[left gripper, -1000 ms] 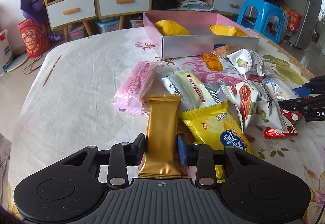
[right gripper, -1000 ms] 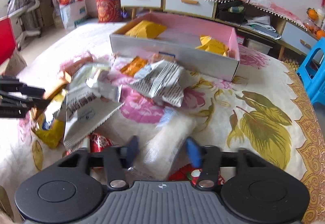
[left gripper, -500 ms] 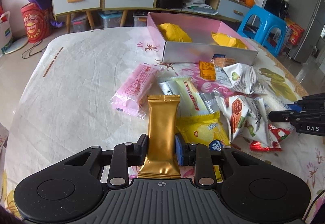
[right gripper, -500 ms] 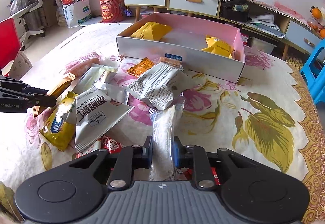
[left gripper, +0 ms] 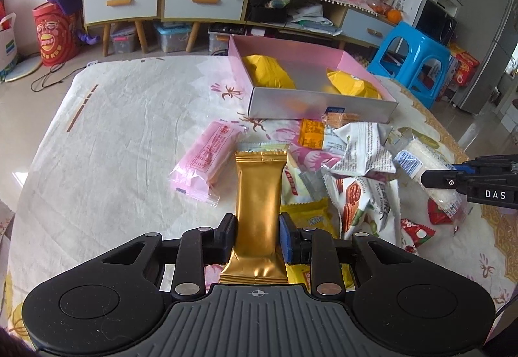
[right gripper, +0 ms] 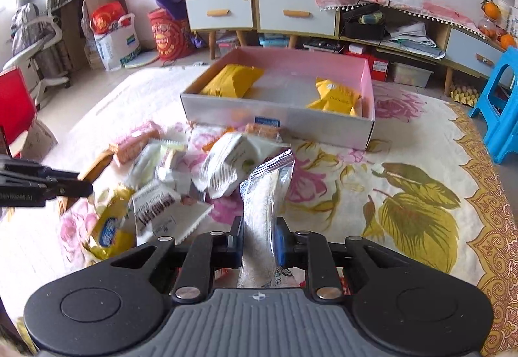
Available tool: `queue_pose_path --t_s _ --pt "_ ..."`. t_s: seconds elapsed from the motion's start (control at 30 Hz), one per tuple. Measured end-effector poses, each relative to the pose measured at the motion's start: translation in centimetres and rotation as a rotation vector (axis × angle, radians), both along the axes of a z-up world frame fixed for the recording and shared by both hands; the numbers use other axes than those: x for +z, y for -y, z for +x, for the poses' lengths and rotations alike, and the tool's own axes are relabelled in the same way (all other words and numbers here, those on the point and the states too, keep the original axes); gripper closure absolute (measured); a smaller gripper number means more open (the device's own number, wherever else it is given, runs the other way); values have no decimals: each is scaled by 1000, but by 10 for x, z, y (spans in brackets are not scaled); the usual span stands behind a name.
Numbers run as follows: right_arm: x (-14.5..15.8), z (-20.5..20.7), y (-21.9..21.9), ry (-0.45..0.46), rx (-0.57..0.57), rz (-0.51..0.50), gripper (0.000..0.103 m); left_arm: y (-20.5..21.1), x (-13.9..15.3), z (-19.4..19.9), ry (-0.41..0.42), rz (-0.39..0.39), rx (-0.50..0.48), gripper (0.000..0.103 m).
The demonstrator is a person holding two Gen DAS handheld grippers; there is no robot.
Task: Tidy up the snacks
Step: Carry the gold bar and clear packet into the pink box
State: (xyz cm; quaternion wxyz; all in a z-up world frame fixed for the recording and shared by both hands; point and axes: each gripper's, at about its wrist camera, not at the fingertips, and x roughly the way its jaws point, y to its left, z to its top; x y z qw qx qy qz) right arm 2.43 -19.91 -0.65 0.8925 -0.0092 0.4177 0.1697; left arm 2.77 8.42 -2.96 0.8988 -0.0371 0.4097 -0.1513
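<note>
My left gripper (left gripper: 257, 235) is shut on a long gold snack bar (left gripper: 259, 201), held off the table and pointing away from me. In the right wrist view my right gripper (right gripper: 259, 242) is shut on a clear packet of white rice crackers (right gripper: 264, 195), also lifted; the same packet (left gripper: 427, 175) shows at the right of the left wrist view. A pink box (left gripper: 323, 106) with two yellow bags inside stands at the far side. Between me and the box lies a heap of snacks (left gripper: 356, 162), among them a pink packet (left gripper: 207, 162).
The table wears a floral cloth (right gripper: 421, 214). The pink box's front wall (right gripper: 275, 122) faces the heap. Behind the table are drawers and shelves (left gripper: 145, 0) and a blue stool (left gripper: 417, 62). A bare stretch of cloth (left gripper: 113, 146) lies left of the heap.
Both grippers have risen with their packets. The right gripper's jaws, apart a second ago, closed on the clear cracker packet and lifted it off the cloth.
</note>
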Motion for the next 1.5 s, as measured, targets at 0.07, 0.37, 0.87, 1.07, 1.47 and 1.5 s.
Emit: queue_pose_path --t_s 0.07,0.37,0.87,1.07,1.47,1.5 --pt "4 2 2 7 -10 11 94 2 4 2 4 -6 2 77" --pt "25 15 2 51 -35 53 94 20 19 18 15 -21 0 77" --pt "39 59 -3 86 -101 92 94 46 36 59 35 -71 45 77" --pt "35 80 -4 77 -139 111 94 53 38 82 35 -100 87 77" --pt "20 126 9 32 -278 231 94 78 30 134 54 -118 138 77" --pt "18 131 11 27 -291 247 94 83 28 139 58 -103 132 77"
